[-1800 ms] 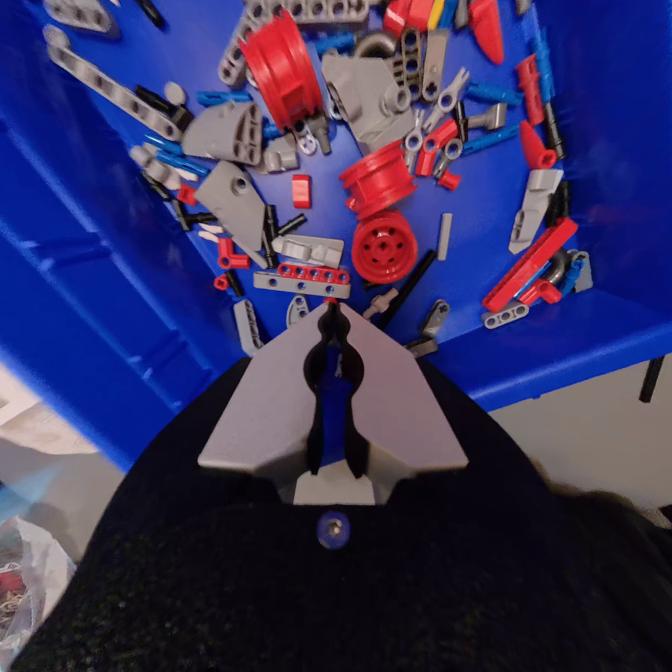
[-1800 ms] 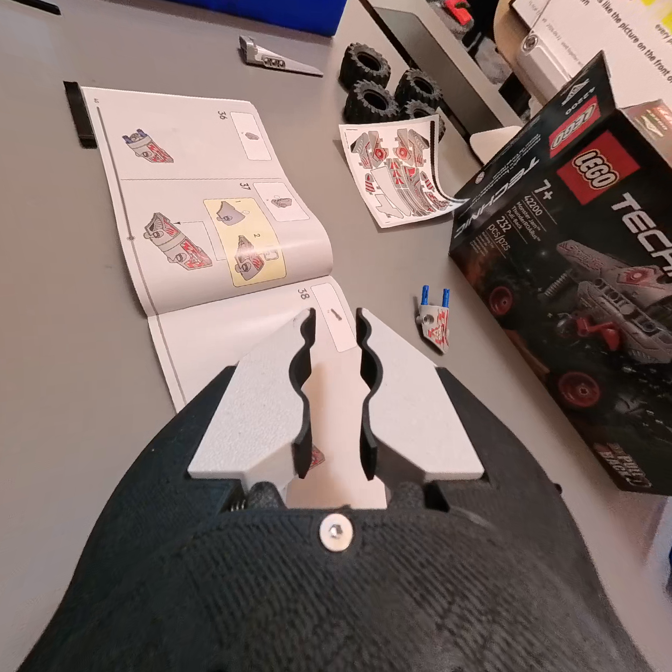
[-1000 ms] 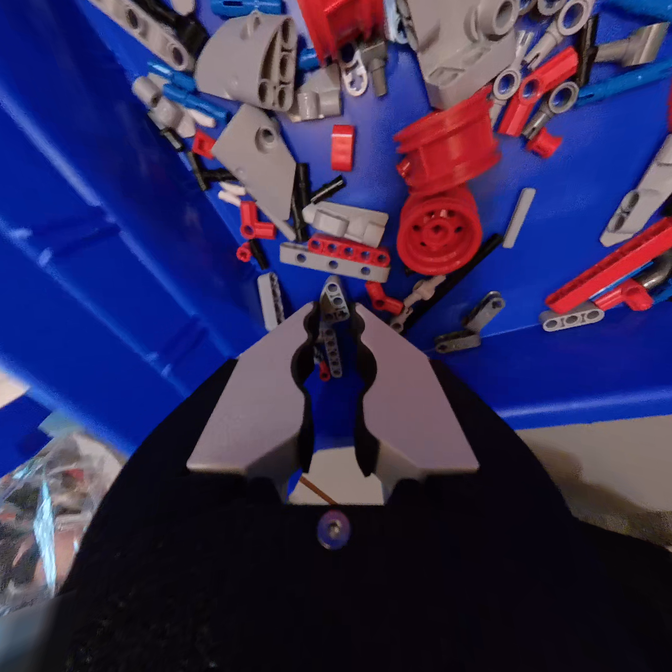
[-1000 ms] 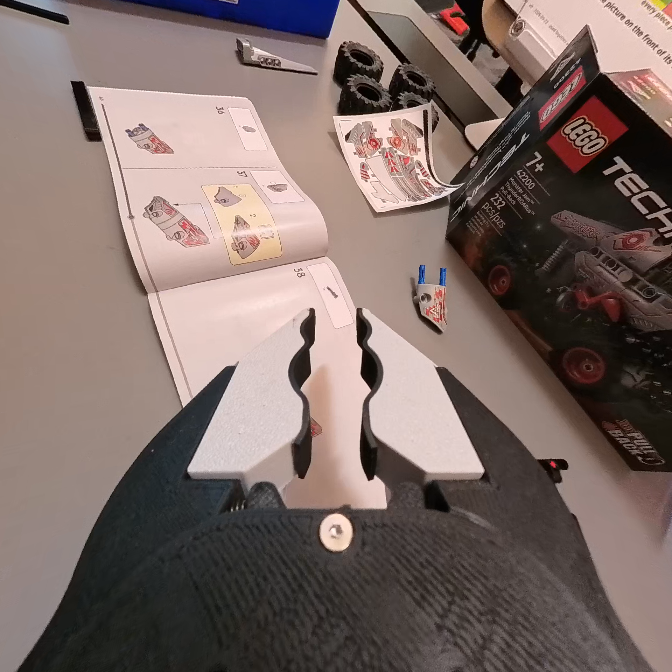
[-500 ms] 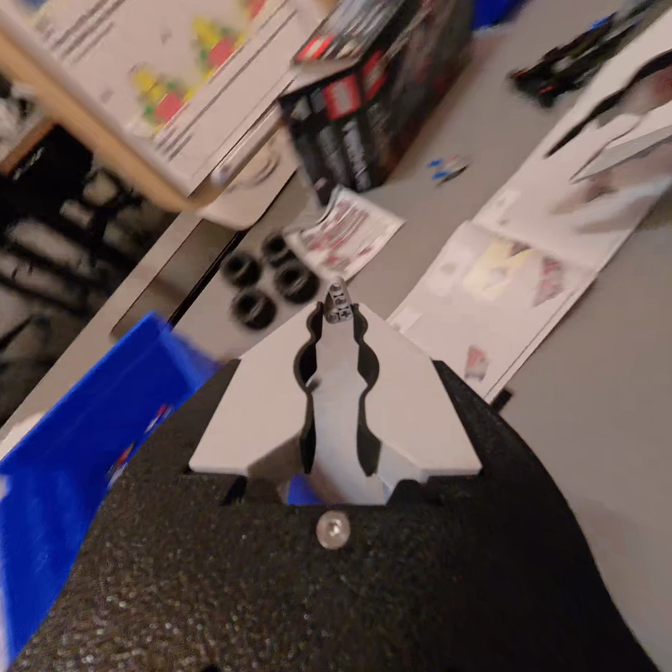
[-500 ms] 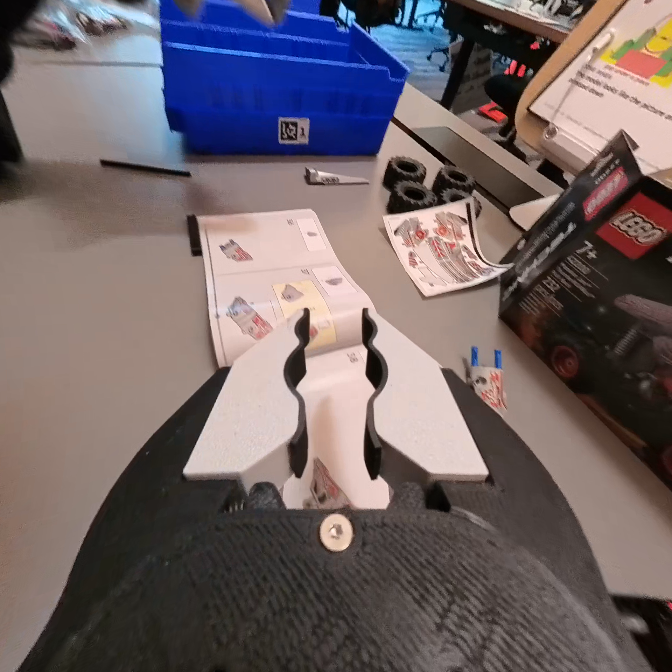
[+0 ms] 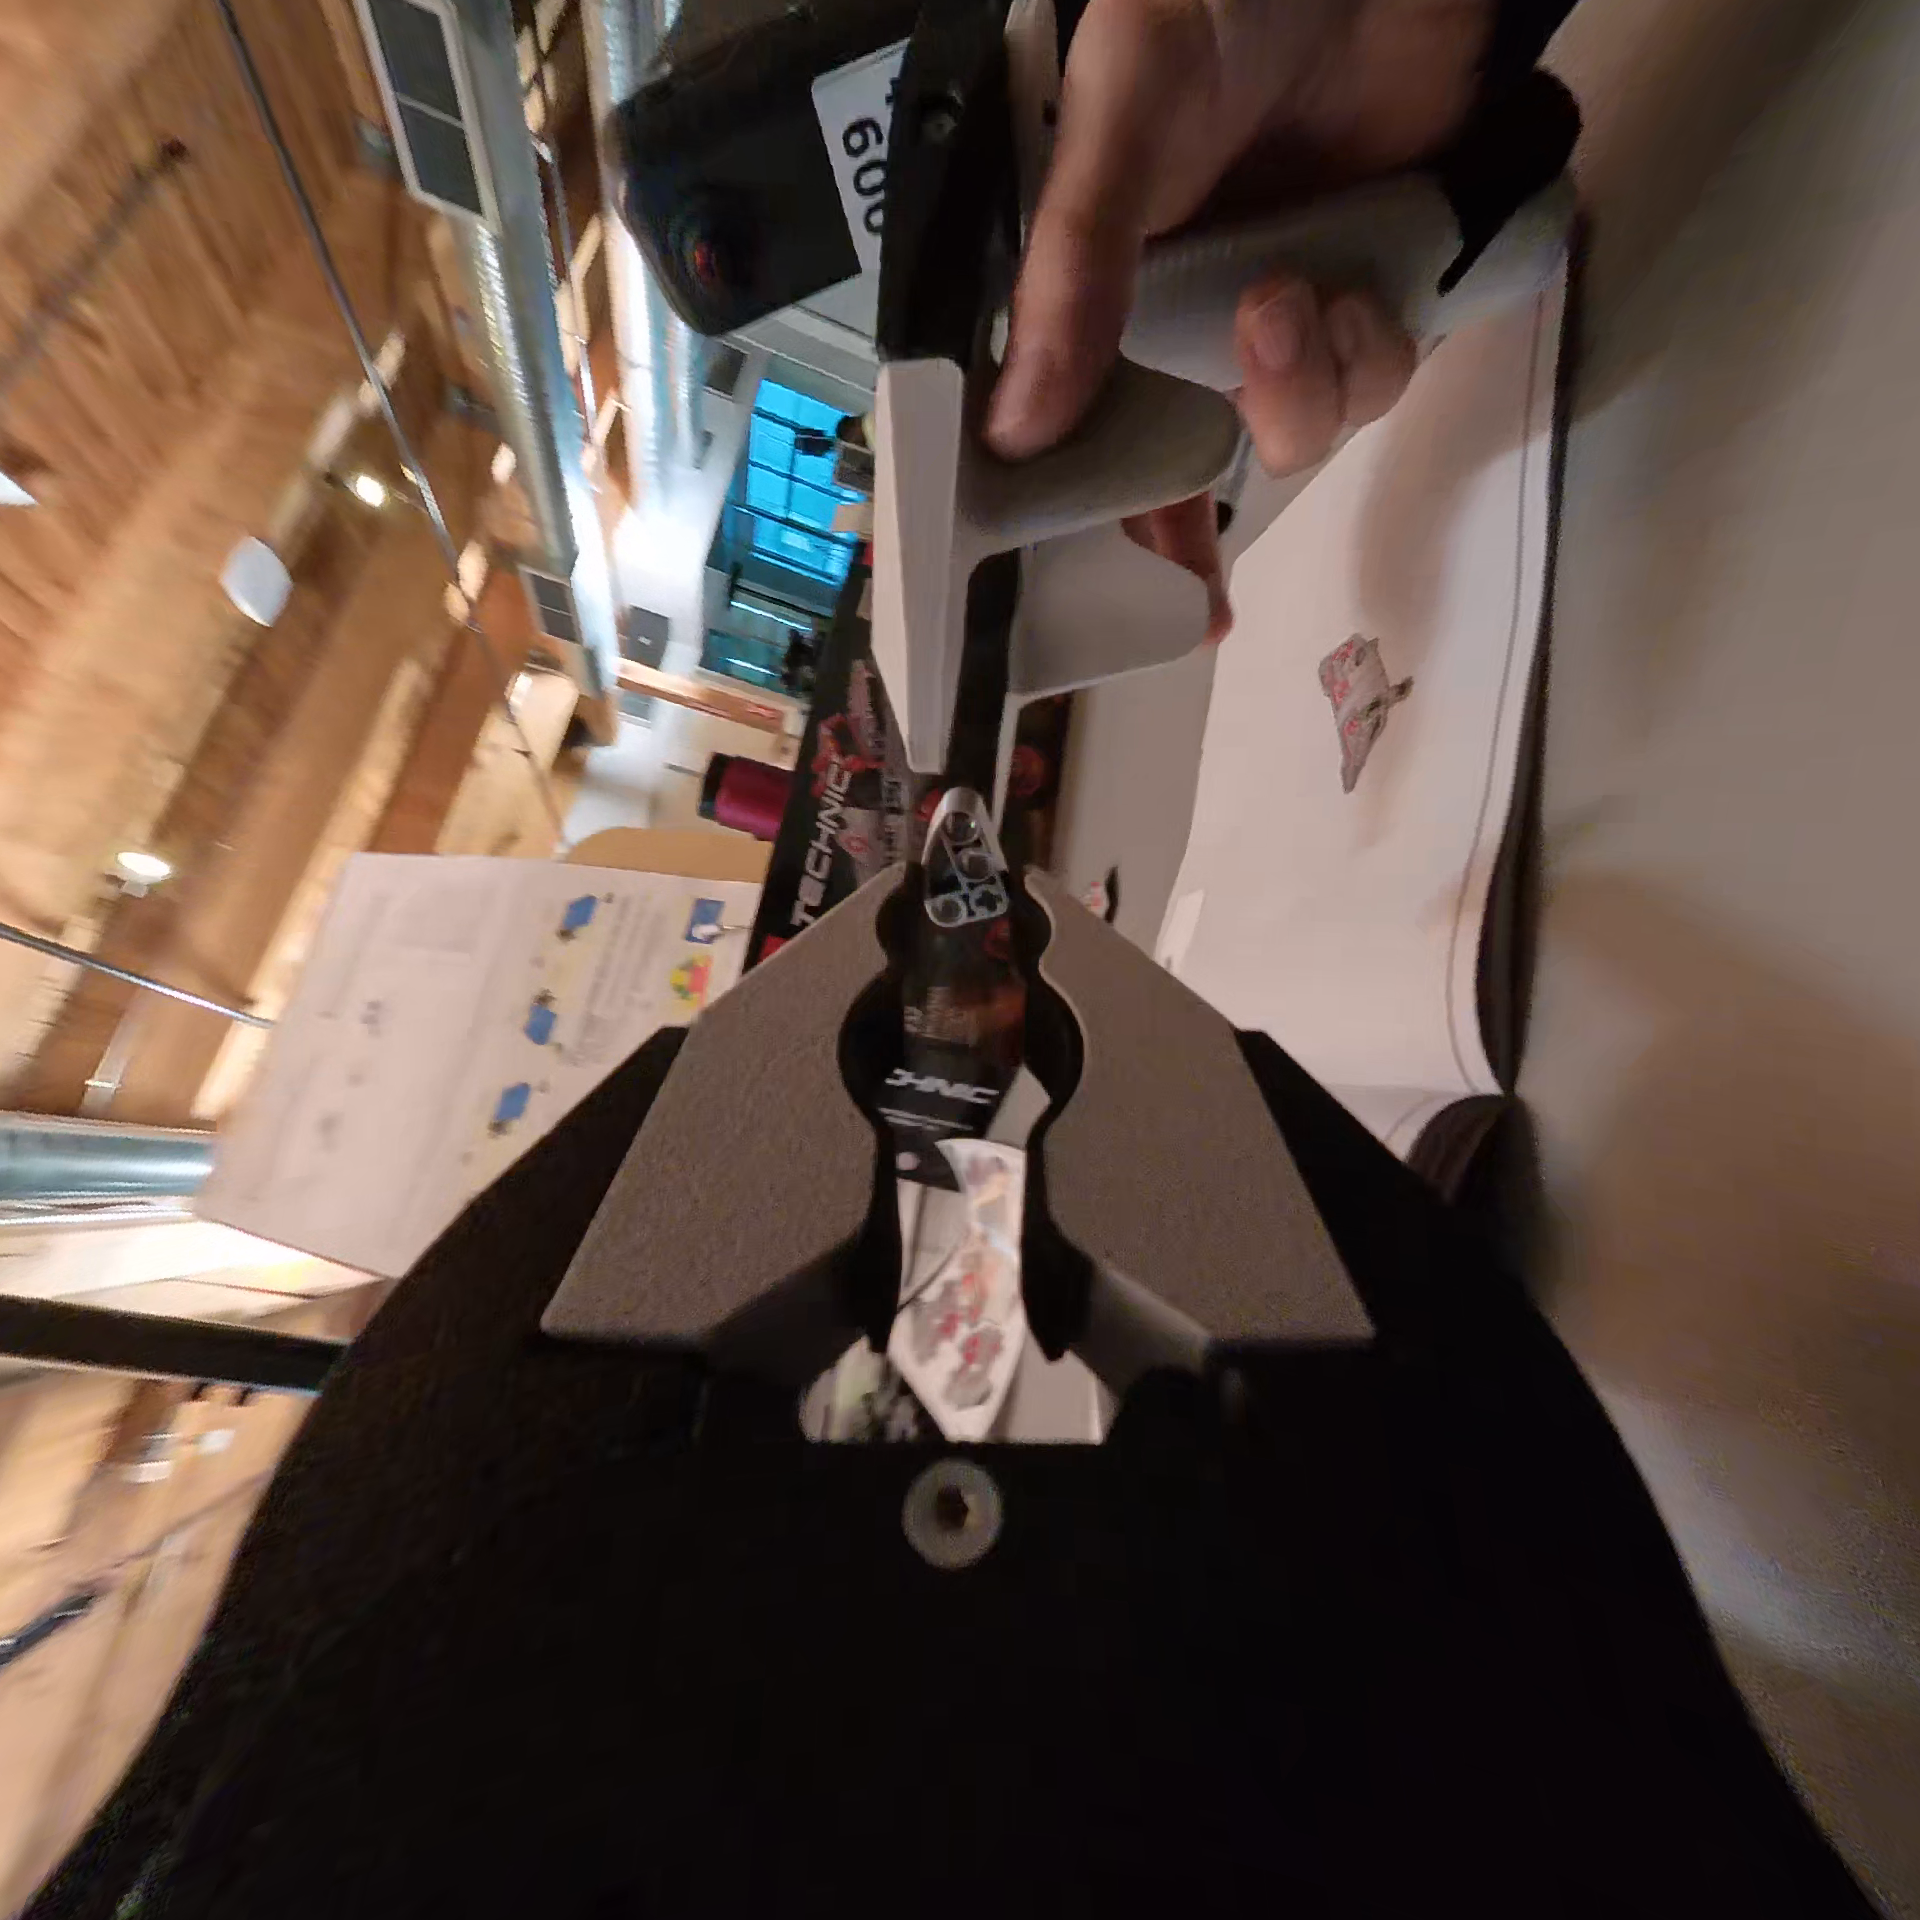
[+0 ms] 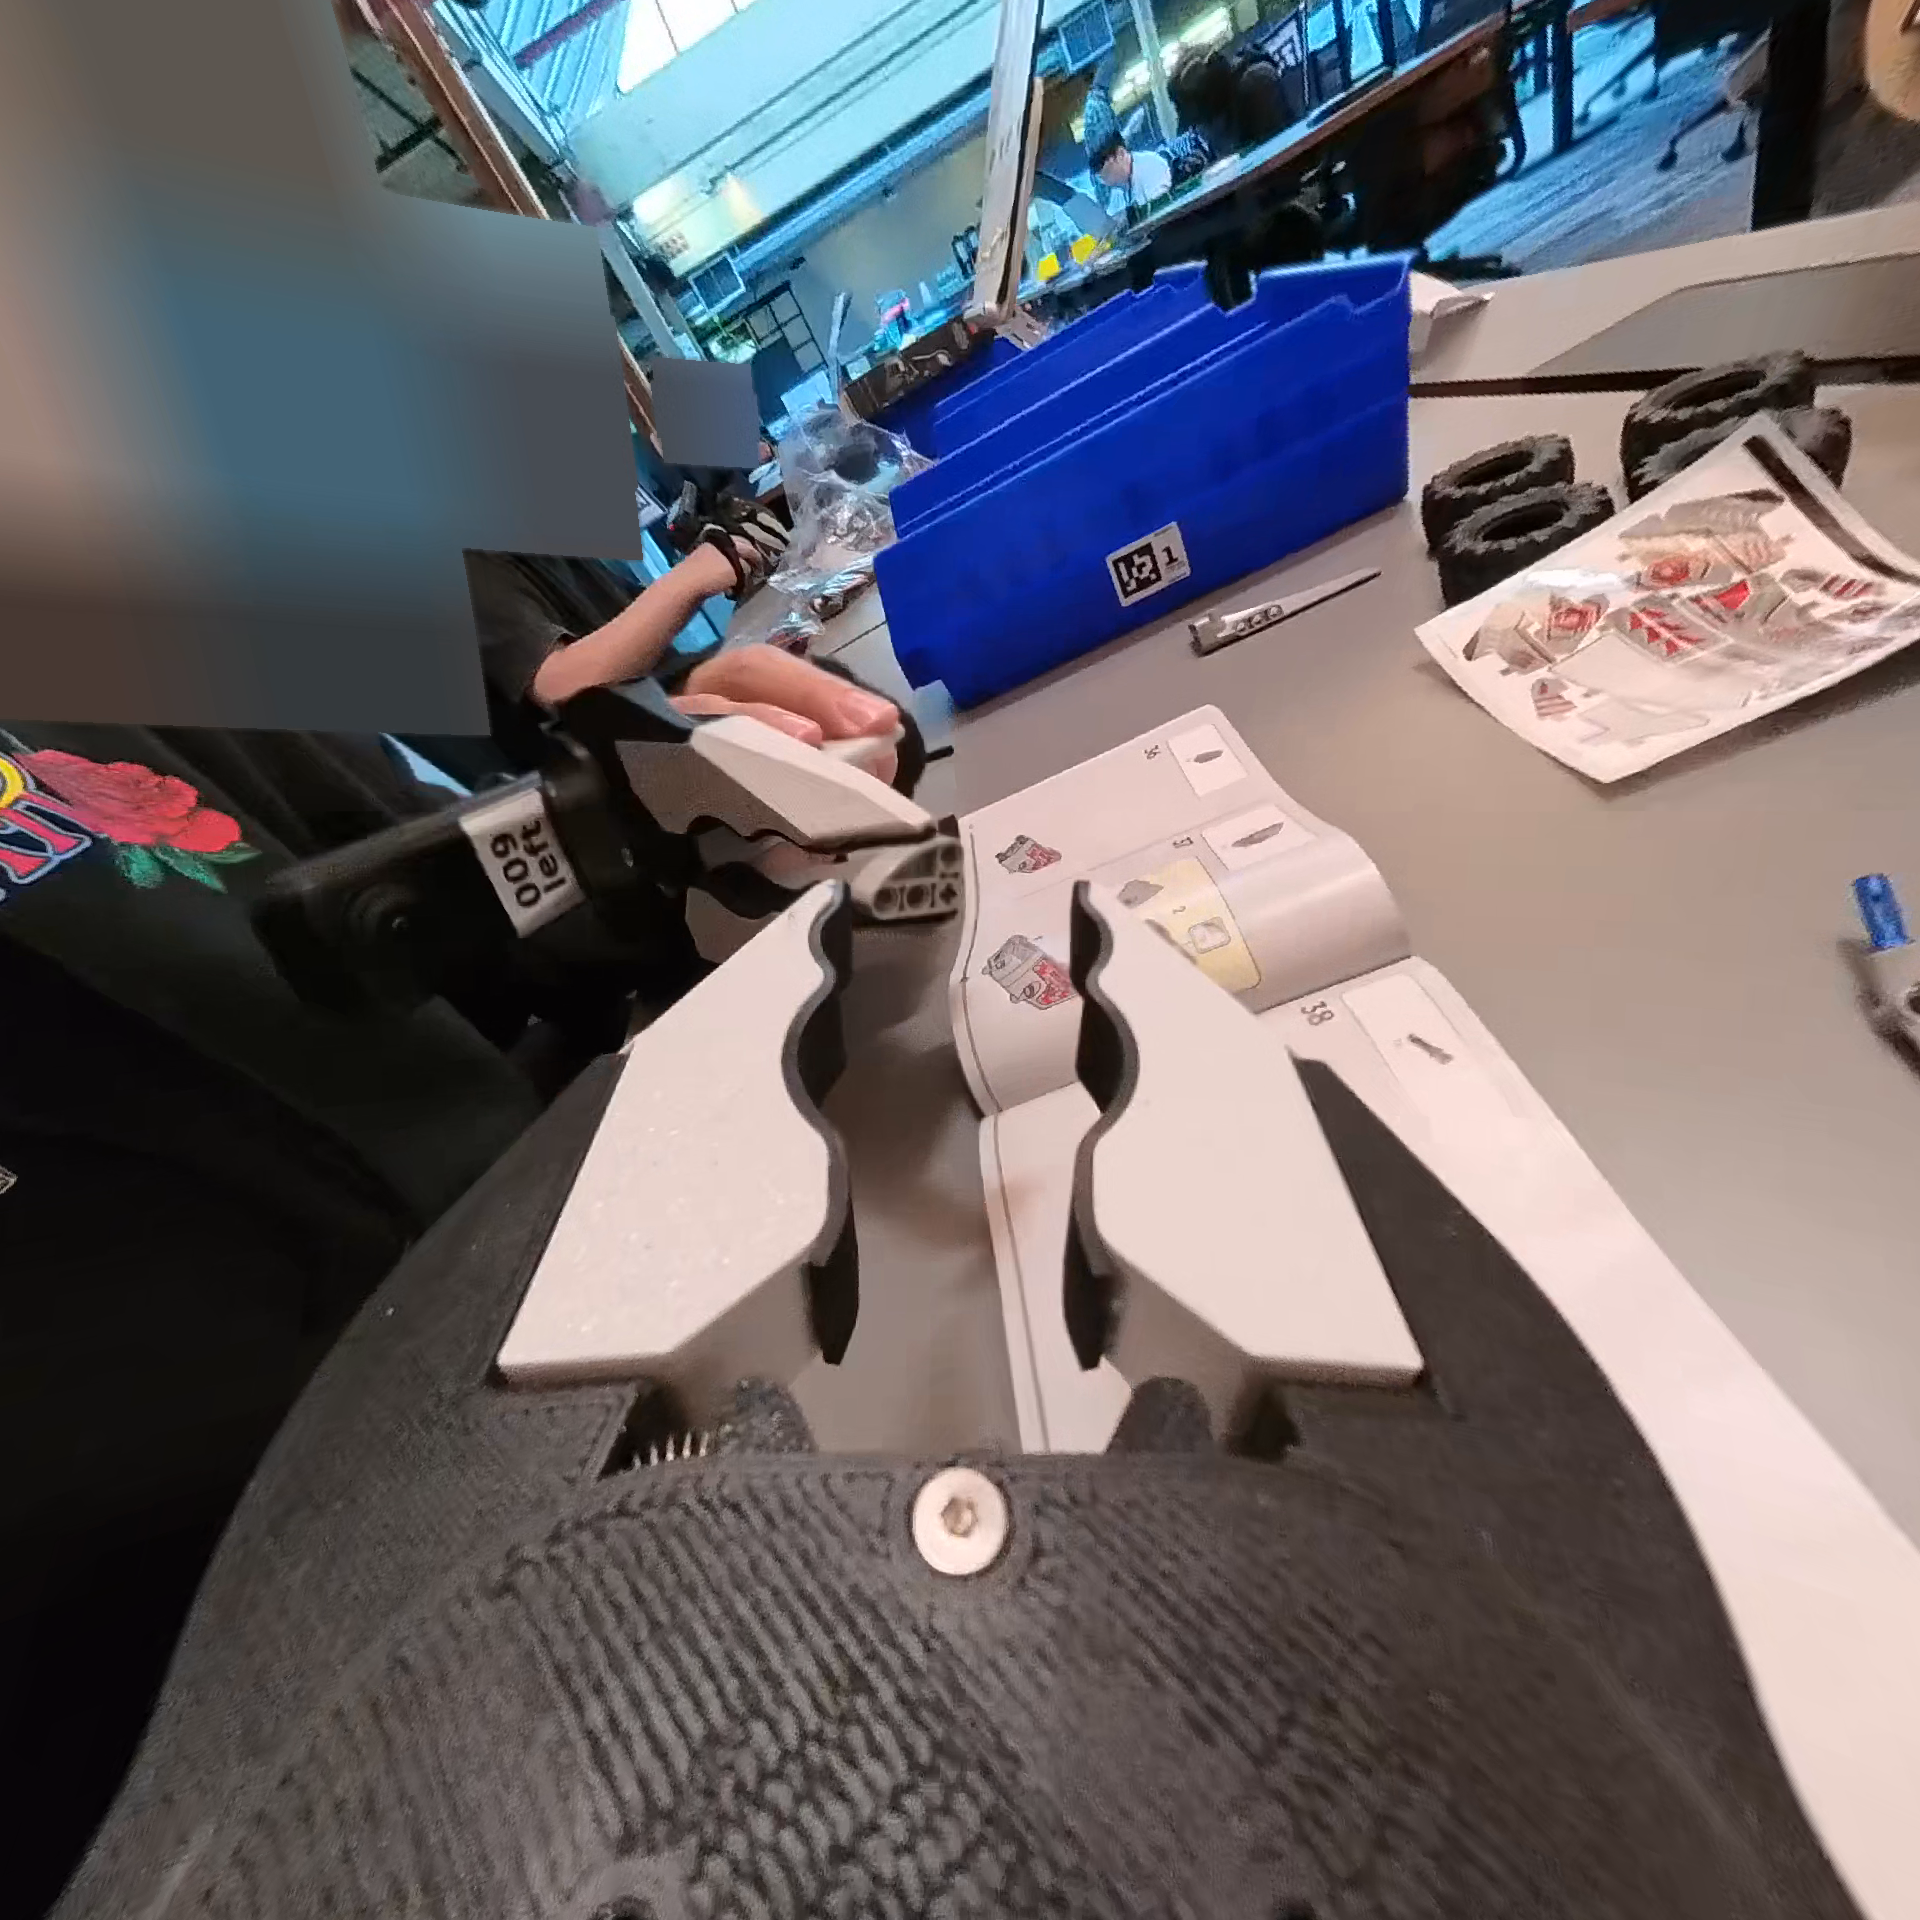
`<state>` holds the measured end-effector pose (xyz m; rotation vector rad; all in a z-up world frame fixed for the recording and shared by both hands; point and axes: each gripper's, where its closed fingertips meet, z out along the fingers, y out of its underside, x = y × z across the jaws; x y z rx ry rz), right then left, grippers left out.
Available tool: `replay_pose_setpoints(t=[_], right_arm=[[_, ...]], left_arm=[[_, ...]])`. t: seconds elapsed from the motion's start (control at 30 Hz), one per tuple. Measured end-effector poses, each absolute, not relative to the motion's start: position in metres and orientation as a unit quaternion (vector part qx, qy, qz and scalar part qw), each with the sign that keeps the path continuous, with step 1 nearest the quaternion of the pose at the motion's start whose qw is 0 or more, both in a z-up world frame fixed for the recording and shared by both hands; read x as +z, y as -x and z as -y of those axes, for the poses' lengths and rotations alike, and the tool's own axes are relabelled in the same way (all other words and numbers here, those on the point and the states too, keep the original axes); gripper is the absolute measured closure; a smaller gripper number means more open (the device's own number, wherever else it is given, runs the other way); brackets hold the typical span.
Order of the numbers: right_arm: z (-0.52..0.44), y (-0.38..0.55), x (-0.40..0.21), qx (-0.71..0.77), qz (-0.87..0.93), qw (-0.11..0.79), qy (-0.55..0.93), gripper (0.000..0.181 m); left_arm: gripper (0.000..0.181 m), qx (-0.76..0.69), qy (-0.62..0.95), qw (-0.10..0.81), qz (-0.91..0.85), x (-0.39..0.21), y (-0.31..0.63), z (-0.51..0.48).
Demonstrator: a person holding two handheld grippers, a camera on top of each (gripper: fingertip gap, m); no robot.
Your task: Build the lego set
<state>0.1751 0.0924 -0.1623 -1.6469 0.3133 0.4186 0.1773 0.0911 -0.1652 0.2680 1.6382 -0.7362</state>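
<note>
Piece: small grey lego panel (image 8: 920, 878) with pin holes, pinched at the tips of the left hand-held gripper (image 8: 883, 831); held in the air above the counter (image 8: 1558, 883), not resting on anything.
Piece, left wrist view: same panel (image 7: 966, 873) sticks out forward past the fingertips of the left hand-held gripper (image 7: 964, 902), narrow end pointing away from the camera.
Long axis: runs roughly along the left fingers, pointing toward the right hand-held gripper (image 8: 956, 914); broad holed face turned to the right wrist camera.
Bearing from right hand-held gripper: just beyond and slightly left of the gap between the tips; close, not yet between the fingers, no contact visible.
Right hand-held gripper state: fingers spread wide, nothing between them.
Left hand-held gripper state: closed tight on the panel.
Nearer hand: left already carries the piece; right nearest for a hand-over or a second grip.
Judgement, next move: small advance left and forward needed to straddle the free end; risk of nudging the panel out of the left pinch.
Surroundings: open instruction booklet (image 8: 1195, 831) on the counter under both tools; blue bin (image 8: 1143, 468) behind; sticker sheet (image 8: 1662, 623) and black tyres (image 8: 1507, 509) to the right.
</note>
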Motion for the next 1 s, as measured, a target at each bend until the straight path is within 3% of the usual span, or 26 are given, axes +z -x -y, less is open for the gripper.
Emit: replay_pose_setpoints(t=[0.2, 0.47, 1.0], right_arm=[[-0.101, -0.164, -0.171, 0.197, -0.128, 0.647, 0.725, 0.145], [-0.1, -0.16, -0.166, 0.191, -0.088, 0.672, 0.711, 0.168], [-0.093, -0.158, -0.162, 0.162, -0.053, 0.679, 0.714, 0.174]], left_arm=[[0.169, -0.242, -0.144, 0.656, -0.7, -0.17, -0.183, -0.098], [0.169, -0.189, -0.172, 0.673, -0.694, -0.17, -0.176, -0.092], [0.17, -0.204, -0.16, 0.665, -0.701, -0.166, -0.171, -0.091]])
